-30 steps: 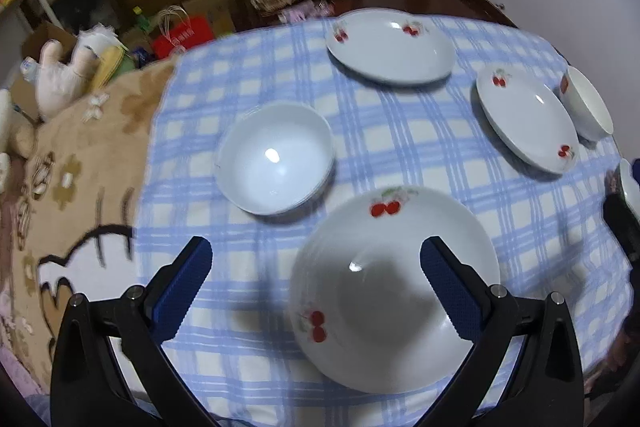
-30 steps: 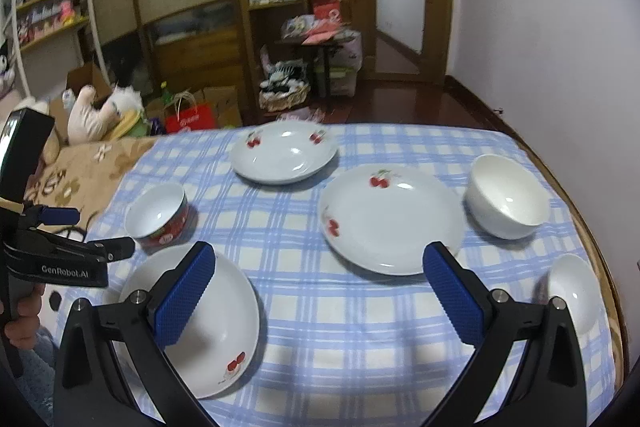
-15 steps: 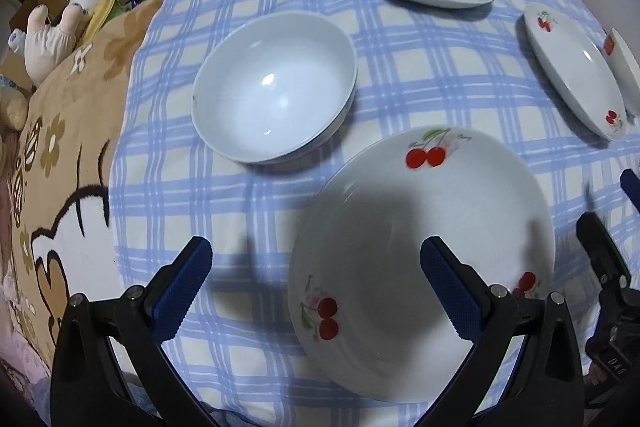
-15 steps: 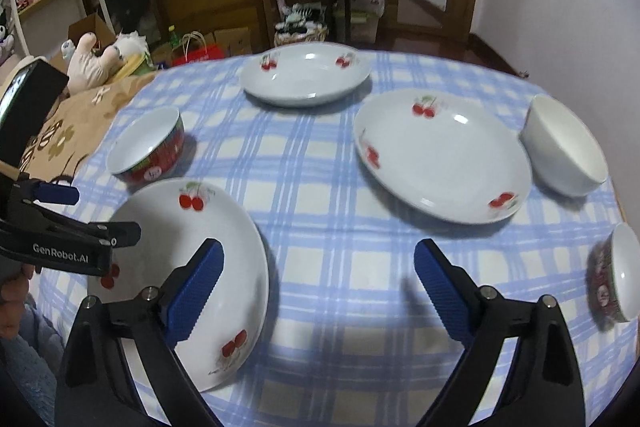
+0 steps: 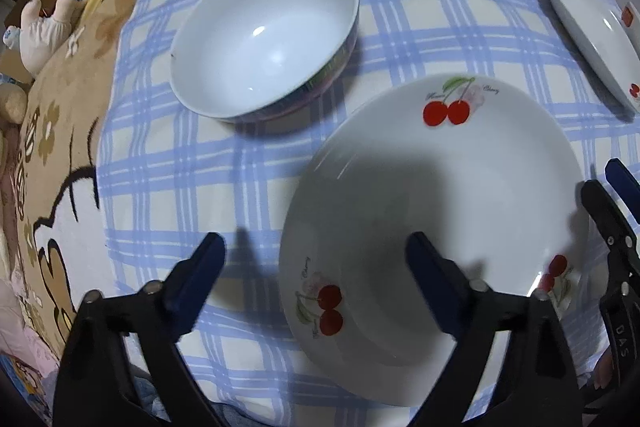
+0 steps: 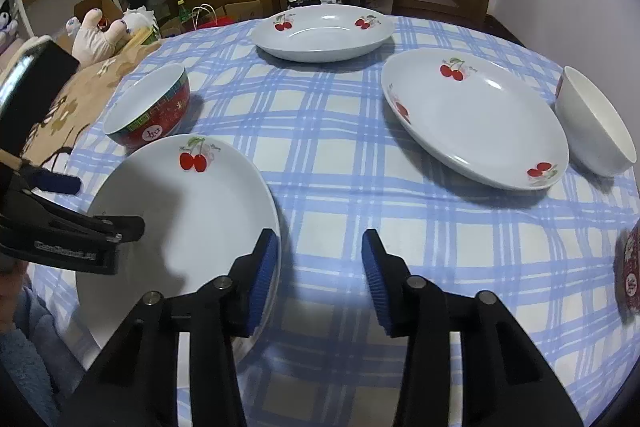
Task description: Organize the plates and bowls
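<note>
Nothing stacked yet: three cherry plates, bowls all separate on tabletop [image 6: 340, 211]. Left gripper [image 5: 316, 267] jaws spread, straddling left rim of nearest cherry plate [image 5: 460, 179]; right gripper [image 6: 318, 279] jaws released at its right rim. Red bowl [image 6: 150, 107] just beyond.
</note>
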A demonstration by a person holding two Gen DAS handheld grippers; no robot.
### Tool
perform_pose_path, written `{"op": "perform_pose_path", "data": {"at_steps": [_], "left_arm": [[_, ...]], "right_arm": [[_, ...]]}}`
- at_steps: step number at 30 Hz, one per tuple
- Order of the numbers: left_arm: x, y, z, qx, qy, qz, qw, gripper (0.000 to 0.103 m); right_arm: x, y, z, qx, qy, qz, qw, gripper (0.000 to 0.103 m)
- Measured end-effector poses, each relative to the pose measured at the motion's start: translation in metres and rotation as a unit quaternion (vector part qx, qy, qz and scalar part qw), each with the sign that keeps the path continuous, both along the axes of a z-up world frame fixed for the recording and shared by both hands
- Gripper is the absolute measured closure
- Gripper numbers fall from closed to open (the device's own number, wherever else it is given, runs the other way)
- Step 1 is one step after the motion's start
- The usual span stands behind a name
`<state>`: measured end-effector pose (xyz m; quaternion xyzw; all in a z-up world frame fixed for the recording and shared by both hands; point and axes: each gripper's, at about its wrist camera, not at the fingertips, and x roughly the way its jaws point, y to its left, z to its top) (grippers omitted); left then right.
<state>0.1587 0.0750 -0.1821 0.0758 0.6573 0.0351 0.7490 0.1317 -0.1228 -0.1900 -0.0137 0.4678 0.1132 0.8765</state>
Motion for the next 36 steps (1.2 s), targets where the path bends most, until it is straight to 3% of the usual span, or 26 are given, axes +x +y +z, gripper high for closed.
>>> {"op": "perform_pose_path", "data": {"at_steps": [3, 7, 10, 12, 16, 20, 27, 32, 36], "left_arm": [[0.001, -0.001, -0.002, 0.012, -0.007, -0.004, 0.9999, 0.014], [0.003, 0.004, -0.004, -0.006, -0.006, 0.01, 0.9999, 0.015], [0.005, 0.009, -0.005, -0.024, -0.004, 0.016, 0.9996, 0.021], [0.006, 0.012, -0.005, -0.041, -0.003, 0.023, 0.9989, 0.028], [0.006, 0.009, -0.005, -0.032, -0.017, 0.023, 0.9991, 0.028], [0.0, 0.008, -0.003, -0.058, -0.022, 0.032, 0.9976, 0.051], [-0.006, 0.016, 0.002, -0.066, -0.022, 0.058, 0.9959, 0.067], [-0.014, 0.012, 0.009, -0.071, -0.024, 0.051, 0.9959, 0.071], [-0.019, 0.011, 0.013, -0.088, -0.029, 0.073, 0.993, 0.075]], "right_arm": [[0.0, 0.0, -0.001, 0.009, 0.006, 0.002, 1.0, 0.063], [0.001, 0.0, -0.006, 0.023, 0.021, 0.005, 1.0, 0.065], [0.0, 0.001, -0.007, 0.032, 0.026, 0.011, 0.999, 0.071], [0.0, 0.001, -0.007, 0.042, 0.032, 0.017, 0.998, 0.081], [0.0, 0.001, -0.008, 0.06, 0.046, 0.015, 0.997, 0.087], [-0.001, 0.002, -0.01, 0.068, 0.049, 0.021, 0.996, 0.094], [-0.005, 0.006, -0.015, 0.064, 0.059, 0.022, 0.996, 0.094], [-0.011, 0.003, -0.013, 0.051, 0.056, 0.014, 0.997, 0.093], [-0.014, -0.005, -0.013, 0.063, 0.06, 0.005, 0.996, 0.094]]}}
